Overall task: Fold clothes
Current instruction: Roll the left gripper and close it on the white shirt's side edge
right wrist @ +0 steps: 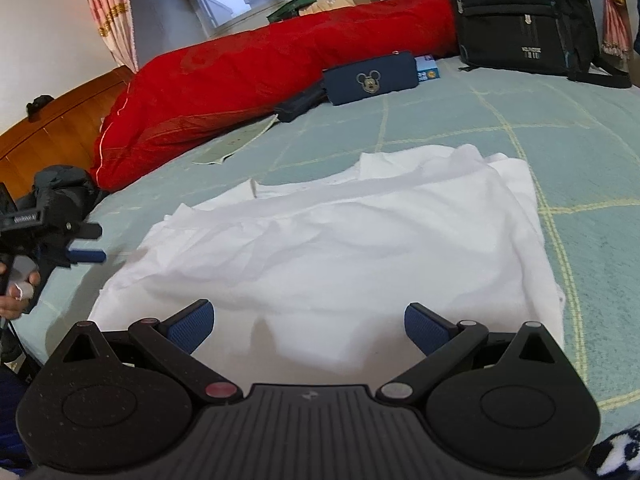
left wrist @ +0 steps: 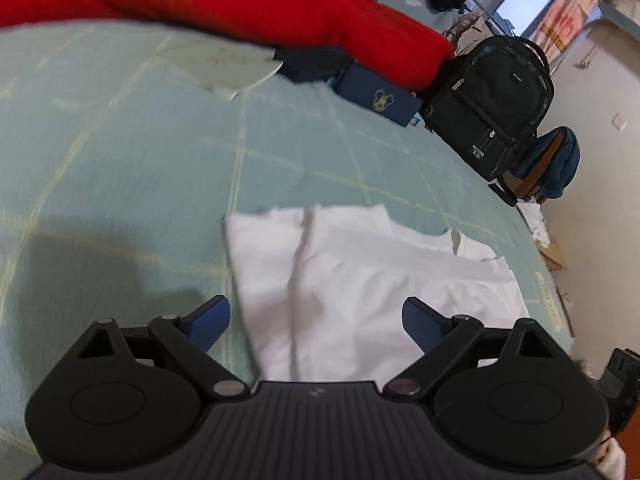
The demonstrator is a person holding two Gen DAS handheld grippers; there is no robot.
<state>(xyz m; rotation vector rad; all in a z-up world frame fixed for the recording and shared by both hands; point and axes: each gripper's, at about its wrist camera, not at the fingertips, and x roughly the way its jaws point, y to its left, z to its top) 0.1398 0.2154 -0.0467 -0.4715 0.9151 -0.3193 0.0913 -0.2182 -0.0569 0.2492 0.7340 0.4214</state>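
Observation:
A white garment (right wrist: 328, 248) lies partly folded and flat on the pale green bedspread (right wrist: 580, 152). In the left wrist view the same white garment (left wrist: 360, 280) stretches ahead and to the right. My left gripper (left wrist: 316, 320) hovers open above the garment's near left part, nothing between its blue pads. My right gripper (right wrist: 308, 324) is open too, just above the garment's near edge. The left gripper (right wrist: 86, 256) also shows at the far left of the right wrist view, held by a hand (right wrist: 16, 292), beside the garment's left edge.
A red quilt (right wrist: 256, 68) runs along the far side of the bed. A dark blue case with a mouse emblem (right wrist: 370, 78), a black backpack (right wrist: 520, 12) and a sheet of paper (right wrist: 236, 142) lie beyond the garment. A wooden headboard (right wrist: 60, 120) is at the left.

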